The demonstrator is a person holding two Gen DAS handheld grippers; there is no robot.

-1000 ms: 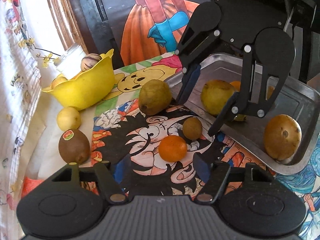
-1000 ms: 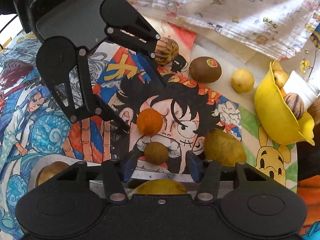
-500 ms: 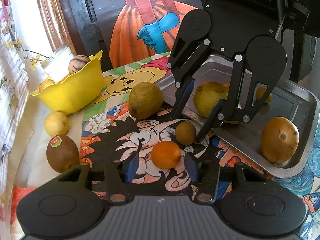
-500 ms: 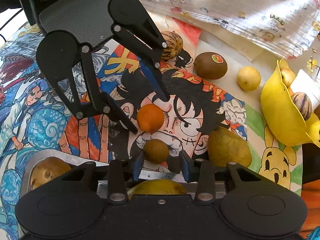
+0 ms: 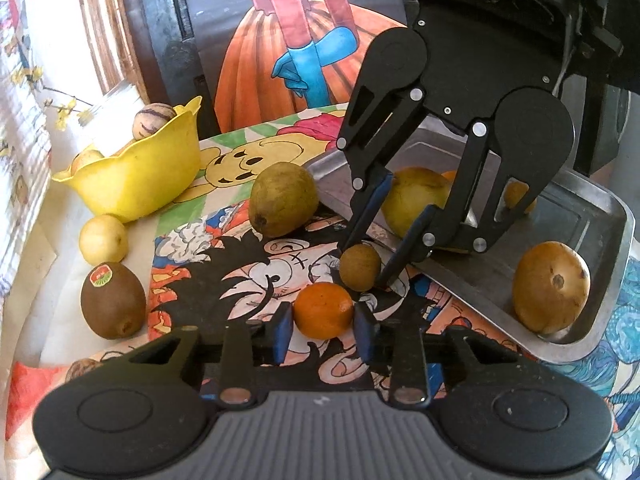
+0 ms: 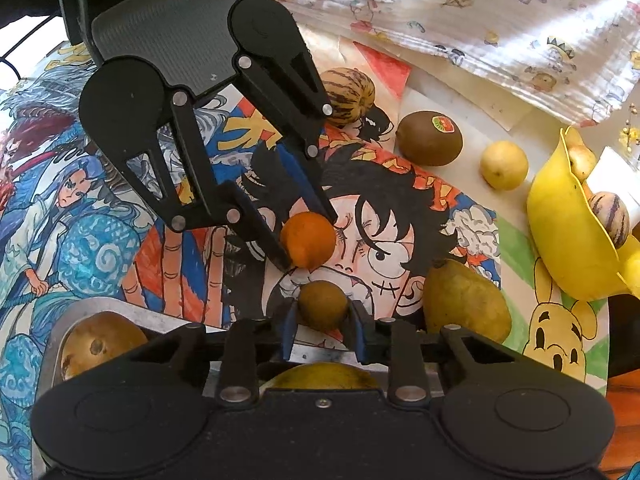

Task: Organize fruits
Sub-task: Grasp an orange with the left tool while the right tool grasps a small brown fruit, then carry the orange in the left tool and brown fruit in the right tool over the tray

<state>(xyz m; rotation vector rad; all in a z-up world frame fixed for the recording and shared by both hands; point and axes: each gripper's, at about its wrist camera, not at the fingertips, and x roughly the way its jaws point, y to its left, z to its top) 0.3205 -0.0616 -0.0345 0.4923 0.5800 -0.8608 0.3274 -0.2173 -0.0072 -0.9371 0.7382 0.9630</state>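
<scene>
- At the far left of the left wrist view a kiwi (image 5: 113, 300) with a sticker and a small yellow fruit (image 5: 103, 239) sat on the desk (image 5: 60, 344), just in front of the yellow bowl (image 5: 136, 178), which held a striped fruit and another I could not identify.
- Further right a green pear (image 5: 283, 199) lay on the cartoon mat (image 5: 216, 276), apart from the rest.
- In the middle, the left gripper (image 5: 323, 326) had its fingers closed on the orange (image 5: 323, 310), pads against both flanks – the fruit sat on the mat, not yet lifted.
- Just behind it, the right gripper (image 5: 366, 258) had its fingers closed on a small brown round fruit (image 5: 360, 267), touching or nearly touching the orange; its kind was hard to tell, perhaps a small kiwi or a longan.
- Both fruits looked light and firm, though round and smooth, so a hold across the widest part seemed safest; squeezing hard would probably bruise them.
- To the right the metal tray (image 5: 592, 216) held a large yellow pear (image 5: 416, 200) half hidden behind the right gripper's linkage, a brown-skinned pear (image 5: 551, 286) at the near rim, and orange and yellow bits I could not make out.
- The right wrist view showed a striped fruit (image 6: 352, 96) partly covered by the left gripper – and the tray cut off by the frame.
</scene>
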